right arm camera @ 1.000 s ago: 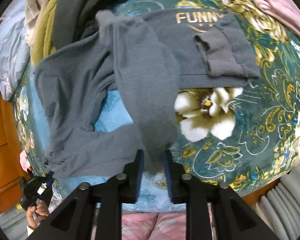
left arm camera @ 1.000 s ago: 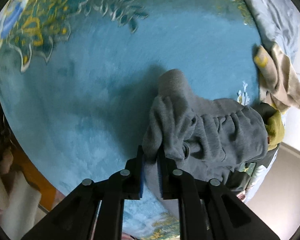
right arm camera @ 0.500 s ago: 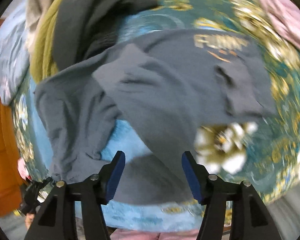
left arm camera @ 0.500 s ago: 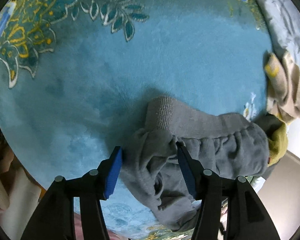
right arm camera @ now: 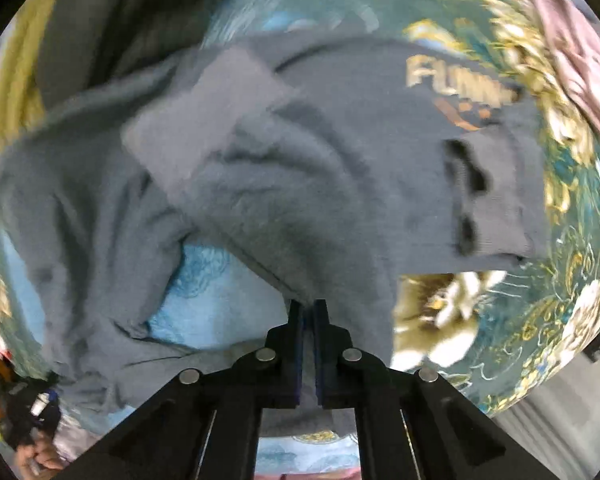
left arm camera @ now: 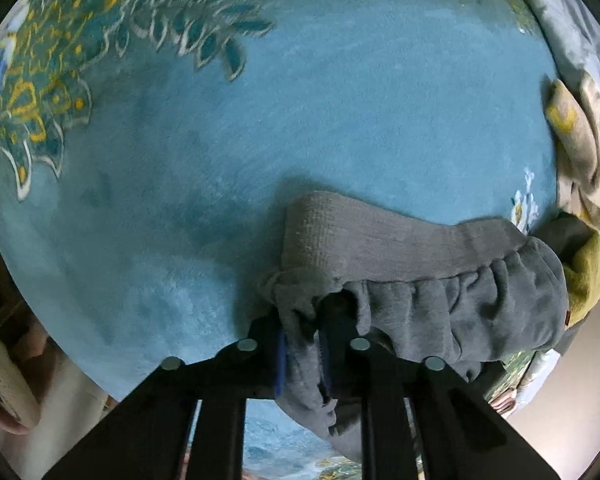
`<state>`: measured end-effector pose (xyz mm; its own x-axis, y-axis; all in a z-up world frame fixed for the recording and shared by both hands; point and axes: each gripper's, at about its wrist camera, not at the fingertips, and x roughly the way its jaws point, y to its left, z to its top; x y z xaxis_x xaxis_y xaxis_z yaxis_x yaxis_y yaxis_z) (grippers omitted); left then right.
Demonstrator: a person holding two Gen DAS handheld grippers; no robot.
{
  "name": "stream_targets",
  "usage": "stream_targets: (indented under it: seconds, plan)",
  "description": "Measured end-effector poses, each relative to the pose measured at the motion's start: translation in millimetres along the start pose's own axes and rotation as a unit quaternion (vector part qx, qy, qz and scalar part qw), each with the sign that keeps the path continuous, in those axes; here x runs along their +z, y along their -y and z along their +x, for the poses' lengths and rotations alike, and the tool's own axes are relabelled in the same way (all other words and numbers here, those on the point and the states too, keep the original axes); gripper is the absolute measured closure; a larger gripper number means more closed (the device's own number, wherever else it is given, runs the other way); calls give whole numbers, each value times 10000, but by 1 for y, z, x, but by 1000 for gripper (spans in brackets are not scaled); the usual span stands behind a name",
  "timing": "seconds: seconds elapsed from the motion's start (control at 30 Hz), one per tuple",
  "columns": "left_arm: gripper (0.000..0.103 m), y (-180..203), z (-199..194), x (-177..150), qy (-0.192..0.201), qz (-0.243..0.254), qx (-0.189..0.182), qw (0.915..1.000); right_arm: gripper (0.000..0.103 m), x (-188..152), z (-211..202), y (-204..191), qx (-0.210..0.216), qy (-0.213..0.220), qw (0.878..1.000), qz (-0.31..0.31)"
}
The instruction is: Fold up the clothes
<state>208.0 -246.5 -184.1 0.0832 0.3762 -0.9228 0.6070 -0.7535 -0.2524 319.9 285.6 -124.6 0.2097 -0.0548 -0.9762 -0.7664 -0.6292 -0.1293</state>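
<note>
The left gripper (left arm camera: 302,344), at the bottom centre of its frame, has its jaws closed on bunched fabric near the ribbed hem of the grey sweatshirt (left arm camera: 420,280), which lies on the blue floral bedspread (left arm camera: 260,120). The right gripper (right arm camera: 308,320), low centre of its blurred frame, has its jaws nearly together, pinching a fold of the same sweatshirt (right arm camera: 300,160); gold lettering (right arm camera: 456,80) shows at upper right.

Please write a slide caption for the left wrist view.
Left claw shut on gray sweater hem over blue blanket.
</note>
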Motion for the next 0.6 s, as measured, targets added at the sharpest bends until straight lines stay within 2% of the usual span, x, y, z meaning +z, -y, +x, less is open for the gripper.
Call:
stream_targets:
  seconds: [0.07, 0.13, 0.2, 0.27, 0.33, 0.4, 0.5, 0.57, 0.6]
  plan:
    - [93, 11, -23, 0, 244, 190, -207, 9993, 99, -4, -33, 21, 253, 395, 9988, 147]
    - [93, 20, -59, 0, 554, 379, -699, 9953, 99, -13, -71, 49, 579, 892, 9933, 460]
    - [93, 16, -101, -3, 922, 599, -1219, 9864, 99, -29, -96, 76, 745, 1301, 9854, 803]
    - [93, 0, -146, -10, 1332, 892, -1684, 9726, 99, -46, -120, 103, 909, 1705, 9745, 1144]
    - [93, -23, -164, -16, 1471, 1135, -1715, 9675, 99, -62, -136, 128, 1035, 1969, 9637, 1473]
    - [93, -27, -143, -17, 1391, 1178, -1280, 9749, 99, -80, -102, 143, 975, 1504, 9680, 1757]
    - [93, -48, -81, -7, 969, 762, -386, 9916, 99, -105, -44, 160, 819, 723, 9706, 2143]
    - [93, -52, -74, -9, 906, 678, -224, 9933, 99, -118, -5, 165, 686, 187, 9691, 2361]
    - [93, -54, -71, -11, 883, 644, -160, 9939, 99, -122, 7, 167, 699, 51, 9666, 2466]
